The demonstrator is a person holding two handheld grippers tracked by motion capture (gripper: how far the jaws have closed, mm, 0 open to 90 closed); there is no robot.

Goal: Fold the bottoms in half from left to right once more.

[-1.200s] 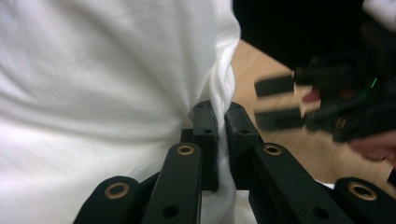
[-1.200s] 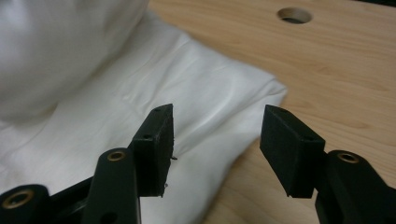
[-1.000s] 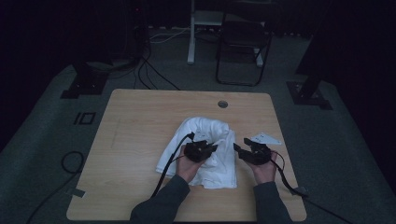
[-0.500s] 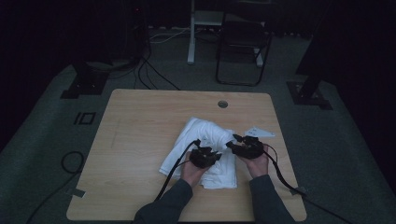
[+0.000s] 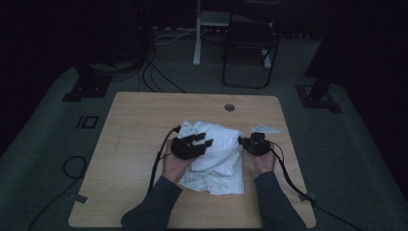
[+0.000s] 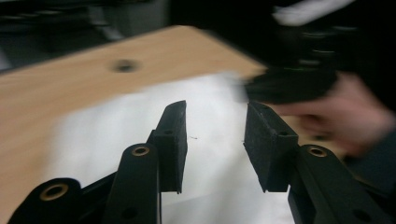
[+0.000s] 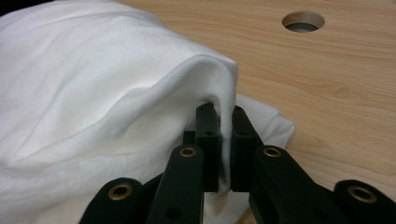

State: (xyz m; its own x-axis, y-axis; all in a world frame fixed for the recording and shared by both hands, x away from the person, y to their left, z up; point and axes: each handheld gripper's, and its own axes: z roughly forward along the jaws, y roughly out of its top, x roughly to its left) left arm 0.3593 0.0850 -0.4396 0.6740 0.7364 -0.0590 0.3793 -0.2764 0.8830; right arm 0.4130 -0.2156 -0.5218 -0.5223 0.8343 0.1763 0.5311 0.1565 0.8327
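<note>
Right gripper view: white cloth (image 7: 93, 93), soft and rumpled, bunched in thick folds right of the desk (image 5: 144, 125) centre, short of the round hole (image 7: 303, 21) near the far edge. Right gripper (image 7: 225, 116) clamped on a raised fold. Left gripper (image 6: 215, 140) just opening, part-wide above the cloth, nothing gripped.
</note>
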